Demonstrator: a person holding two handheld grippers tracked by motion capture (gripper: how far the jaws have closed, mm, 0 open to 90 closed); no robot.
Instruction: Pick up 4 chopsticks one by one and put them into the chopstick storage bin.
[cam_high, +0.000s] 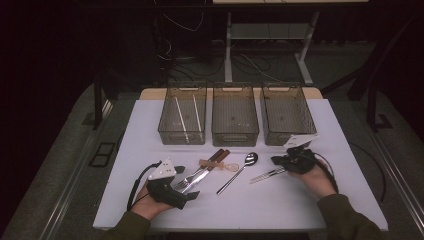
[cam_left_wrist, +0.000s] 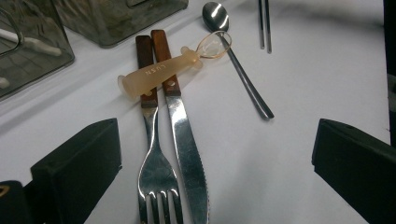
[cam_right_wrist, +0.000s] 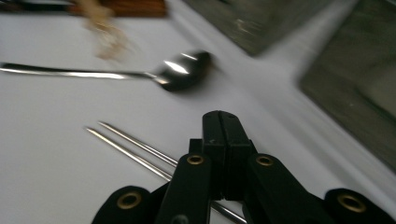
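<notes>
The right gripper (cam_right_wrist: 221, 122) has its two black jaws pressed flat together with nothing between them, and it hangs just above the near end of the metal chopsticks (cam_right_wrist: 135, 151), which lie side by side on the white table (cam_high: 320, 200). In the high view the same gripper (cam_high: 278, 161) sits at the right end of the pair (cam_high: 267, 175), with the spoon (cam_high: 239, 171) a little to their left. The step in hand looks like picking up the chopsticks, and closed jaws cannot do that, so they would need to part first and then come down with one jaw on each side of both sticks (thin, smooth and round, they are likely to roll or splay if only one is caught). A grip near the middle should keep them from tipping on the way to a bin; the left bin (cam_high: 183, 120) already holds a pale pair, though whether metal ones belong there cannot be told. The left gripper (cam_high: 186, 186) rests with its jaws wide apart and empty, either side of the fork (cam_left_wrist: 154, 158) and knife (cam_left_wrist: 184, 140), across whose wooden handles lies a small amber baby spoon (cam_left_wrist: 161, 71); it is best kept out of the way.
</notes>
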